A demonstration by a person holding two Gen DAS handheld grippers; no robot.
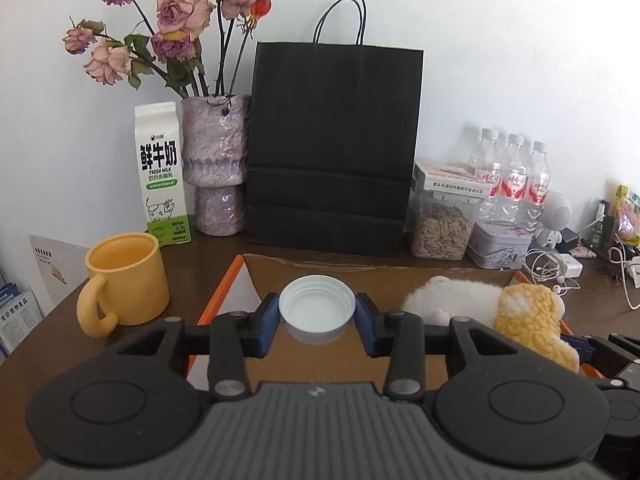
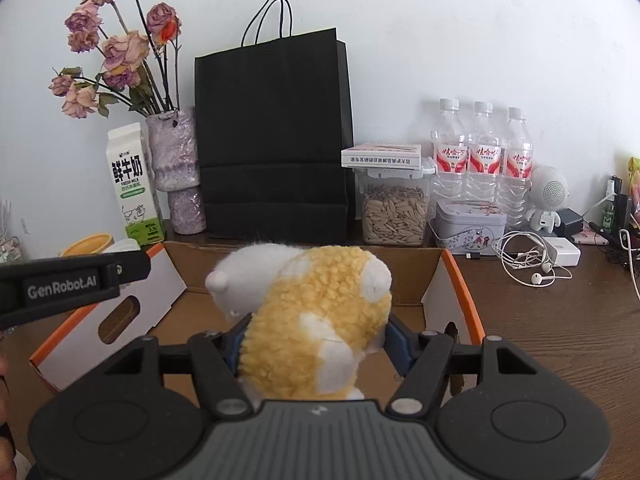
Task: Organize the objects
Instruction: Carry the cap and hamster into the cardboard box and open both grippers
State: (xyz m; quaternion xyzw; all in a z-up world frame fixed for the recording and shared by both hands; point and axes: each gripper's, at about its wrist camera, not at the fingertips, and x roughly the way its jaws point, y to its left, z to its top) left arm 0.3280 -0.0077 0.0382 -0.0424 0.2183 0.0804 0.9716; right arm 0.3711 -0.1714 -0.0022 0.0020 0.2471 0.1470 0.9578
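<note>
My left gripper [image 1: 317,314] is shut on a white plastic cap [image 1: 317,304], open side up, held over the open cardboard box [image 1: 280,270] with orange edges. My right gripper [image 2: 316,344] is shut on a yellow and white plush toy [image 2: 316,320], held over the same box [image 2: 452,280]. In the left wrist view the plush toy [image 1: 516,312] shows at the right with part of the right gripper behind it. The left gripper's black body [image 2: 72,280] crosses the left side of the right wrist view.
On the brown table behind the box stand a black paper bag [image 1: 332,152], a purple vase with dried roses [image 1: 214,160], a milk carton [image 1: 160,176] and a yellow mug [image 1: 126,276]. To the right are a seed jar [image 2: 394,212], a tin [image 2: 470,224], three water bottles [image 2: 482,152], earphones [image 2: 528,264].
</note>
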